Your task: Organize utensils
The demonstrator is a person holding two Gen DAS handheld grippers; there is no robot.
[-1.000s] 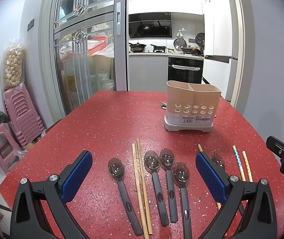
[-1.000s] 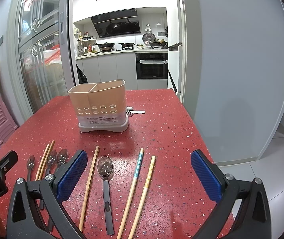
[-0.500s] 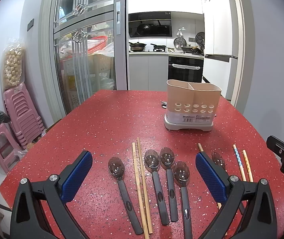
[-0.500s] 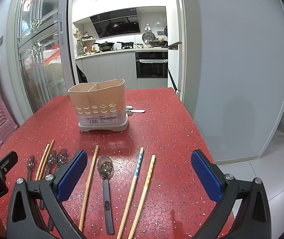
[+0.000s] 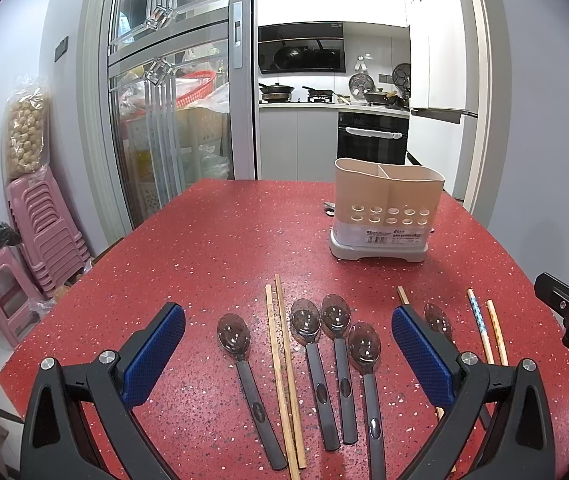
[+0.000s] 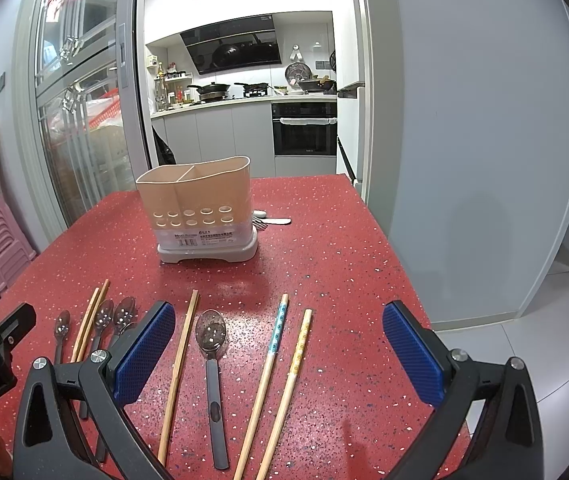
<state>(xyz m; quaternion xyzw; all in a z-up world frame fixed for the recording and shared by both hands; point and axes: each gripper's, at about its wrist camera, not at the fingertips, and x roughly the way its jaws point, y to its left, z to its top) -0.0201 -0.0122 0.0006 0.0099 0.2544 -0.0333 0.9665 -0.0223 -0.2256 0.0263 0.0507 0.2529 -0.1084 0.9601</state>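
Left wrist view: the jaws of the left gripper stand wide apart, hold nothing and touch nothing. Between and beyond its blue pads lie four spoons on the red table: one spoon to the left, then a pair of plain chopsticks, then three spoons close together. All handles point toward the near edge, bowls toward the far side, so each long axis runs near-to-far, roughly in line with the fingers. The utensil holder stands upright farther away and to the right, both compartments empty as far as can be seen. The right gripper shows only at the right edge.

Right wrist view: the jaws of the right gripper are likewise wide open and empty. Between its pads lie a single chopstick, a fifth spoon, a blue-patterned chopstick and a yellow-patterned chopstick, all running near-to-far. The utensil holder stands beyond, slightly left.

Judgement: each gripper is nearest the group directly ahead of it; a pinch across a handle appears to need a wrist turn or narrower approach.
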